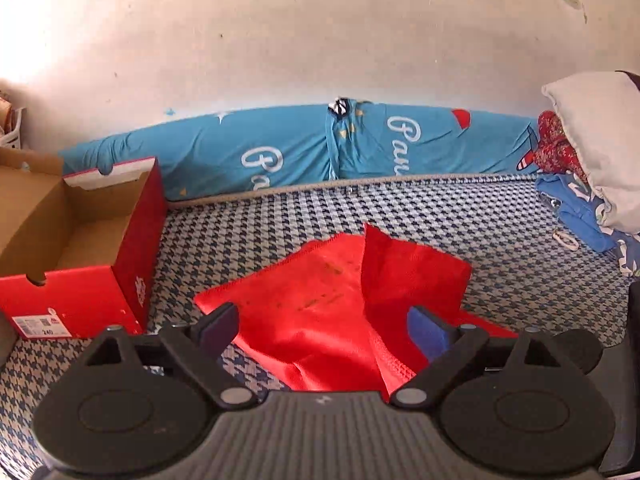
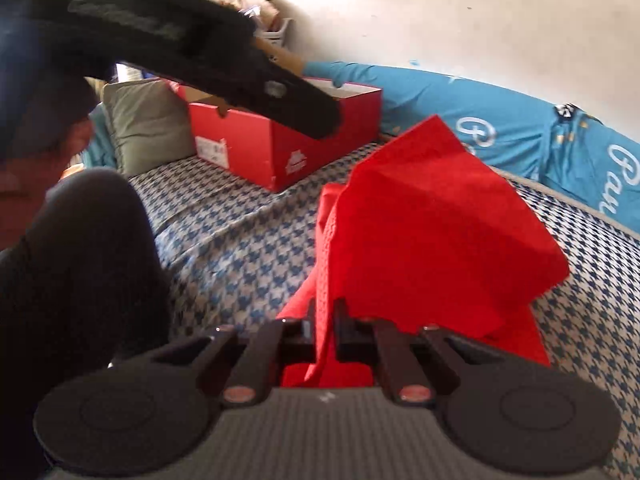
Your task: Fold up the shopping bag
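Note:
A red shopping bag (image 1: 320, 304) lies crumpled on the blue-and-white houndstooth bed cover (image 1: 500, 240), one panel folded up and standing. My left gripper (image 1: 322, 316) hovers over its near part, jaws wide open, pads touching nothing. In the right wrist view the bag (image 2: 432, 216) rises in a tent shape. My right gripper (image 2: 326, 312) is shut on a fold of its red fabric near the bag's edge. One black finger (image 2: 308, 110) of the left gripper reaches in from the upper left, above the box.
An open red shoebox (image 1: 80, 248) (image 2: 280, 148) stands on the bed left of the bag. A blue bolster (image 1: 280, 148) lines the wall. A white pillow (image 1: 596, 140) and blue clothes lie right. A grey cushion (image 2: 148, 128) and a person's dark-clad leg (image 2: 80, 280) are at left.

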The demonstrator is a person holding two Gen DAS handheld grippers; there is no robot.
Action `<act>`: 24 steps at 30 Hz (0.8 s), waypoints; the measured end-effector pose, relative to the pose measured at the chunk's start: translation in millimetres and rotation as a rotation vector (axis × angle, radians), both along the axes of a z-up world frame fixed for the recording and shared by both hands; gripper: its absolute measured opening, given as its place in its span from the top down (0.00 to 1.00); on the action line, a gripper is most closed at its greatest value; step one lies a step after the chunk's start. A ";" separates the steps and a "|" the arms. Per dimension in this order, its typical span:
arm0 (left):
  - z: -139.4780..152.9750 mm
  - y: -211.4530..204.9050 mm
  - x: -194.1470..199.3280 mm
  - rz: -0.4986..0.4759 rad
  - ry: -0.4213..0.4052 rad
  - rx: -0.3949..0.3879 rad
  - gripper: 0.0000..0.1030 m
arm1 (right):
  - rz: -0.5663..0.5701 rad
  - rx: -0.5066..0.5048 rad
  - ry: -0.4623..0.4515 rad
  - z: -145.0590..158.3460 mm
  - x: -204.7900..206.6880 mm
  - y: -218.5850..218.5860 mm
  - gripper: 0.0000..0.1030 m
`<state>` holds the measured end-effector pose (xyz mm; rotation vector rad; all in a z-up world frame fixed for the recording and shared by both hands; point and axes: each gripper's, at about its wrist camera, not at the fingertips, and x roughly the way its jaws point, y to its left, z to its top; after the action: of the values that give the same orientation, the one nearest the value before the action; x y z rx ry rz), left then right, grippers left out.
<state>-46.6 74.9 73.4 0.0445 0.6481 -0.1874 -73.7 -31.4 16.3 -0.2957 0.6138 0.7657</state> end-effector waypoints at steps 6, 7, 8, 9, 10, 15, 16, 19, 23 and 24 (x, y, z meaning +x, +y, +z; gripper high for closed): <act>-16.0 -20.2 23.0 -0.042 0.078 -0.012 0.25 | 0.024 -0.013 0.003 0.5 -0.1 1.2 0.94; -18.8 -24.6 27.2 -0.047 0.093 -0.004 0.32 | 0.028 -0.014 0.002 0.7 -0.8 0.8 0.94; -23.8 -29.5 33.2 -0.049 0.119 0.001 0.47 | 0.028 -0.017 0.002 0.8 -1.0 0.2 0.94; -28.6 -32.1 37.2 -0.061 0.147 -0.012 0.64 | 0.028 -0.020 0.002 1.0 -1.3 -0.5 0.93; -33.5 -34.2 40.8 -0.069 0.174 -0.027 0.71 | 0.027 -0.023 0.002 1.1 -1.5 -1.2 0.93; -50.0 -37.7 40.1 -0.004 0.171 0.034 0.86 | 0.017 -0.023 0.012 4.1 -1.7 -8.7 0.72; -53.9 -35.1 39.3 0.024 0.170 0.048 0.86 | 0.012 -0.019 0.007 6.2 -2.9 -13.0 0.67; -61.9 -23.1 38.4 0.090 0.177 0.043 0.85 | -0.035 -0.002 -0.004 11.5 -2.1 -25.6 0.54; -65.4 -11.5 29.2 0.118 0.169 0.020 0.82 | -0.148 0.027 -0.005 19.2 3.7 -50.2 0.43; -65.0 -10.3 26.9 0.123 0.163 0.016 0.82 | -0.161 0.032 0.010 20.0 6.4 -55.1 0.38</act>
<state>-19.8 64.6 8.4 0.0047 0.8130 -0.0674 -67.3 -86.5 36.4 -0.2108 0.6260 0.6221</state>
